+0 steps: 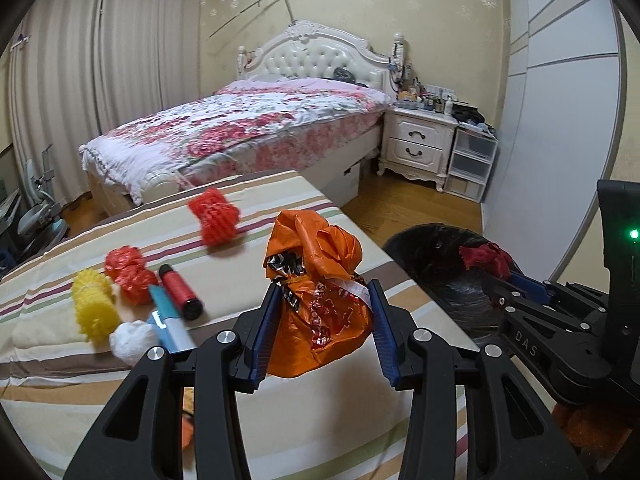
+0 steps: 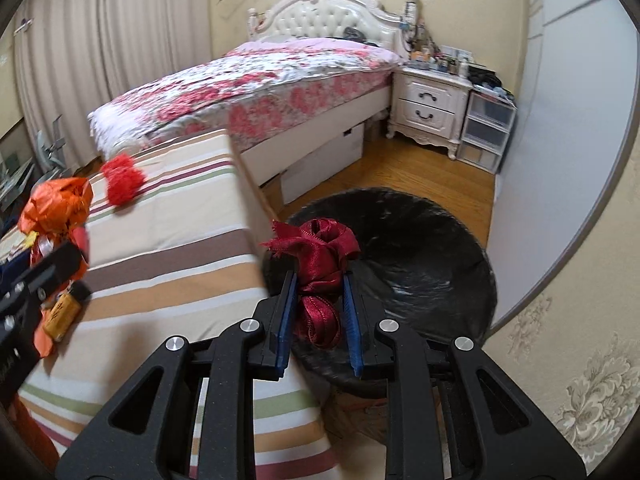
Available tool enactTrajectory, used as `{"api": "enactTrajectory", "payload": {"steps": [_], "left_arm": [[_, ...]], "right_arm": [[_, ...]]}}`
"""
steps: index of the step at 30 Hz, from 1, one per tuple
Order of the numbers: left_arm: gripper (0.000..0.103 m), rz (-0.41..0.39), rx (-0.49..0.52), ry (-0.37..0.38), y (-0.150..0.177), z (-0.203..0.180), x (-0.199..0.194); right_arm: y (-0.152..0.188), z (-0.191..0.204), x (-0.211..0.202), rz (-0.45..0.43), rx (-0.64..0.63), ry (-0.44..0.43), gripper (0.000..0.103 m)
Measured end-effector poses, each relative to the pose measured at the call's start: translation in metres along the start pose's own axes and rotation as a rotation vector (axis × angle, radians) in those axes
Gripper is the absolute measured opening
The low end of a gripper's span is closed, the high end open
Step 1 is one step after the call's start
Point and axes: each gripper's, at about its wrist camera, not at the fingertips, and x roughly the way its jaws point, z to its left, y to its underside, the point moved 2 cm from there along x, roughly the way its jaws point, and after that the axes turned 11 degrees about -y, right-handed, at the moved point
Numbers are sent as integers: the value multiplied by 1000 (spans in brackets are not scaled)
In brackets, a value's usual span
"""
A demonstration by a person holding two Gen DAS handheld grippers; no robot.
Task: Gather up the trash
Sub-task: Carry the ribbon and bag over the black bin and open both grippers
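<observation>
My left gripper [image 1: 323, 284] is shut on a knotted orange plastic bag [image 1: 316, 284], held above the striped table [image 1: 248, 272]; the same bag [image 2: 56, 204] shows at the left of the right wrist view. My right gripper [image 2: 320, 276] is shut on a crumpled dark red ribbon [image 2: 320, 256], which hangs over the black-lined trash bin [image 2: 420, 264]. From the left wrist view the ribbon [image 1: 486, 258] sits at the bin's rim [image 1: 432, 256] beside the table. On the table lie red mesh wads [image 1: 216, 216], a yellow mesh wad [image 1: 94, 308], a red tube [image 1: 180, 290], a blue-white stick [image 1: 170, 322] and a white ball [image 1: 132, 340].
A small yellow box [image 2: 64, 308] lies on the table [image 2: 168, 216] near my left gripper's arm. Behind stand a bed with a floral cover [image 1: 248, 128], a white nightstand [image 1: 418, 142], clear drawers [image 1: 472, 164] and a curved white wall [image 1: 560, 120]. Wooden floor [image 2: 420, 172] surrounds the bin.
</observation>
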Motion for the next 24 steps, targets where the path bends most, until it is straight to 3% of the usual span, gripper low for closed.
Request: {"api": "enactTrajectory", "payload": {"steps": [9, 19, 21, 23, 24], "left_arm": [[43, 26, 87, 62, -13, -66, 42], [43, 66, 139, 73, -21, -105, 81], [45, 75, 145, 74, -24, -110, 86], [61, 84, 146, 71, -26, -112, 89], [64, 83, 141, 72, -26, -112, 89]], "right_arm": [[-10, -58, 19, -3, 94, 61, 22], [-15, -96, 43, 9, 162, 76, 26], [-17, -100, 48, 11, 165, 79, 31], [-18, -104, 50, 7, 168, 92, 35], [-18, -105, 50, 5, 172, 97, 35]]}}
